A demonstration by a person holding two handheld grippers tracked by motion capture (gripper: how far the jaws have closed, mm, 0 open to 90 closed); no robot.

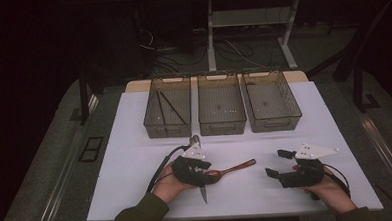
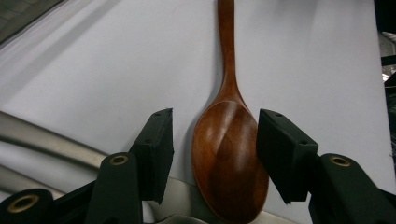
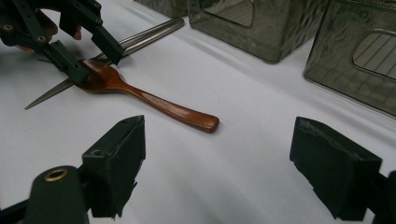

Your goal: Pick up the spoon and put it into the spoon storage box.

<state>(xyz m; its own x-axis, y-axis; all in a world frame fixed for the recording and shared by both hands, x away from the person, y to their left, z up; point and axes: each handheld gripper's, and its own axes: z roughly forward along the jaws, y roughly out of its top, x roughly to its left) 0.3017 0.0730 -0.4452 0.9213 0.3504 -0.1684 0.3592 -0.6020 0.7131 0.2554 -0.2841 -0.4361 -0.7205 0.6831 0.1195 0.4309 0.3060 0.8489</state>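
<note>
While its black jaws stand half apart around the bowl of the reddish-brown wooden spoon, one pad touching, the left gripper grips nothing; the spoon lies on the white table, handle toward two o'clock; at three o'clock the right gripper gapes empty

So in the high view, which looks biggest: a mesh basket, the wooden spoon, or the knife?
1. Mesh basket, clearly largest; all three baskets look alike.
2. Knife or wooden spoon: unsure, since the left gripper covers the knife's middle.
</note>
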